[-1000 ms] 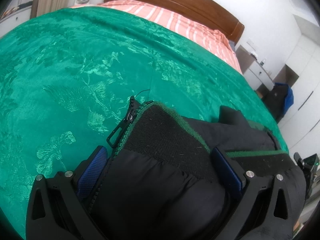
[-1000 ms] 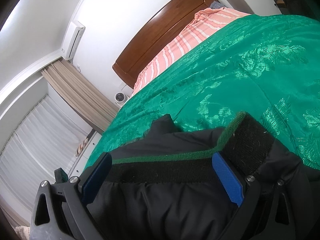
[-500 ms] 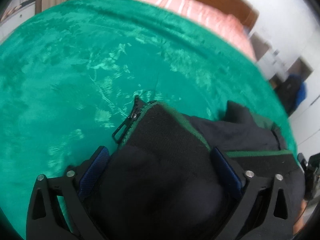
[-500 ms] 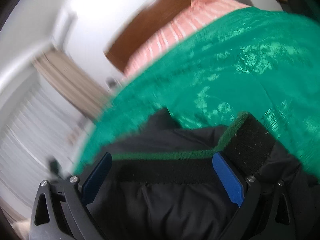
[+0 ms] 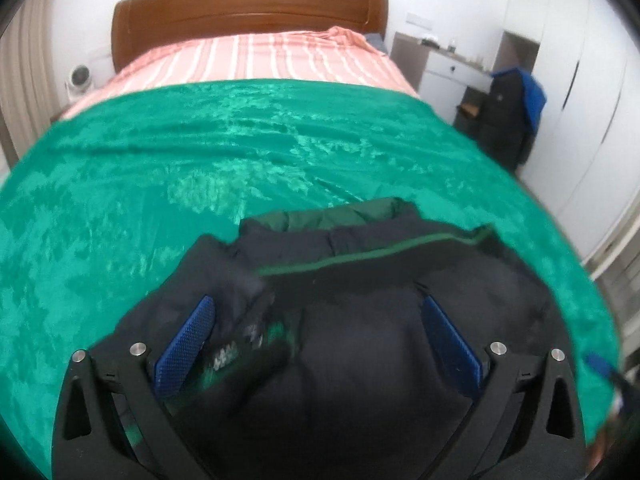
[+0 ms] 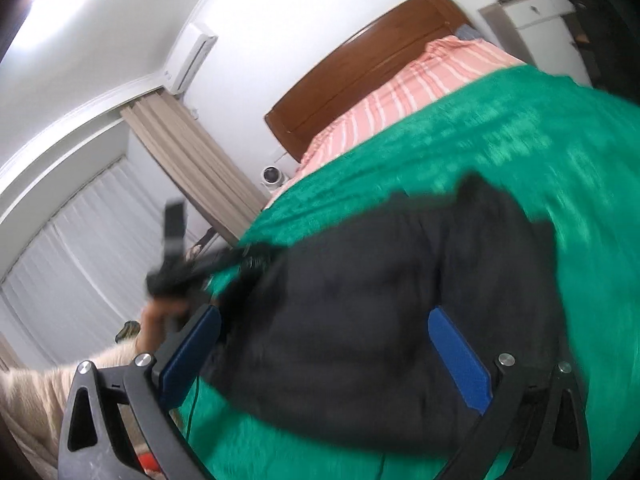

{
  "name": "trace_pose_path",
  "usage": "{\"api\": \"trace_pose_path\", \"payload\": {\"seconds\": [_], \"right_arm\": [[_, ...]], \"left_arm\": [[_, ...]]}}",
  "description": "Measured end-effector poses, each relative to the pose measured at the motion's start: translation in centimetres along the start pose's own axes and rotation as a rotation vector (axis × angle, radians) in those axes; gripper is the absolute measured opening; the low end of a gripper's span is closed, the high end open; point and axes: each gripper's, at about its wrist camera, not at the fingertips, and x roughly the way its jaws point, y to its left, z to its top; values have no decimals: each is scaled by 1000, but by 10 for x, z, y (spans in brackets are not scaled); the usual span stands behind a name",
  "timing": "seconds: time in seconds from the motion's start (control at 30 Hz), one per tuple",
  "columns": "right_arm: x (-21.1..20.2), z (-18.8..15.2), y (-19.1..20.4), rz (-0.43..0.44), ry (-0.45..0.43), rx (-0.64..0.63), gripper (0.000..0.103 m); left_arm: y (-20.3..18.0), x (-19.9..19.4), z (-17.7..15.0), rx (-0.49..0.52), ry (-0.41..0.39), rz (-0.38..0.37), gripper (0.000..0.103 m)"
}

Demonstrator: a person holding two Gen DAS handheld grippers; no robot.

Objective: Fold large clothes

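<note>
Both grippers had lifted back from the black jacket (image 5: pixel 360 320), which lay bunched on the green bedspread's (image 5: pixel 200 152) near edge. Left gripper (image 5: pixel 316 340) and right gripper (image 6: pixel 324 352) stood wide open, holding nothing. Judged mid-fold; next, regrip the green-trimmed hem (image 5: pixel 380 254).

Ahead of my fingers a green patterned bedspread (image 5: pixel 200 168) covers the near half of the bed. Beyond it, farther from my fingertips, lies a pink striped sheet (image 5: pixel 272 60), and behind that stands a brown wooden headboard (image 5: pixel 248 12). Far off to the right of my fingers sits a white dresser (image 5: pixel 452 72), with a dark coat (image 5: pixel 508 116) hanging just beside it. To the far left of the headboard a small white round device (image 5: pixel 80 76) rests low against the wall. Up and left of my other fingers I see beige curtains (image 6: pixel 192 160), white blinds (image 6: pixel 80 248) and a wall-mounted air conditioner (image 6: pixel 192 60).
</note>
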Motion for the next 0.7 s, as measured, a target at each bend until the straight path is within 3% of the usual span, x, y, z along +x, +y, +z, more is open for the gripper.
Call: {"api": "trace_pose_path", "payload": {"seconds": [0.07, 0.13, 0.17, 0.27, 0.33, 0.37, 0.43, 0.47, 0.53, 0.6, 0.67, 0.7], "right_arm": [[-9, -30, -5, -17, -4, 11, 102], [-7, -43, -9, -30, 63, 23, 102], [-6, -42, -9, -17, 82, 11, 102], [-9, -31, -3, -22, 27, -78, 102], [-6, -26, -2, -28, 16, -103, 102], [-5, -26, -1, -21, 15, -99, 102], [-1, -24, 0, 6, 19, -84, 102], [-1, -24, 1, 20, 21, -84, 102], [0, -26, 8, 27, 27, -113, 102], [-2, -31, 16, 12, 40, -164, 102], [-1, -35, 17, 3, 53, -200, 102], [-1, -37, 19, 4, 60, -212, 102]], "left_arm": [[-8, -7, 7, 41, -18, 26, 100], [-3, -36, 23, 47, -86, 1, 100], [-1, -47, 30, 42, -109, 10, 100], [16, -82, 49, 7, -168, 50, 101], [16, -96, 49, -3, -186, 3, 102], [8, -94, 44, 30, -156, -32, 102], [-13, -76, 34, 113, -95, -32, 102], [-30, -56, 23, 195, -58, 4, 102], [-44, -21, 14, 259, -4, 61, 102], [-38, 35, 5, 226, 101, 126, 102], [-19, 75, -11, 145, 166, 100, 103], [-14, 86, -23, 124, 150, 79, 103]]}}
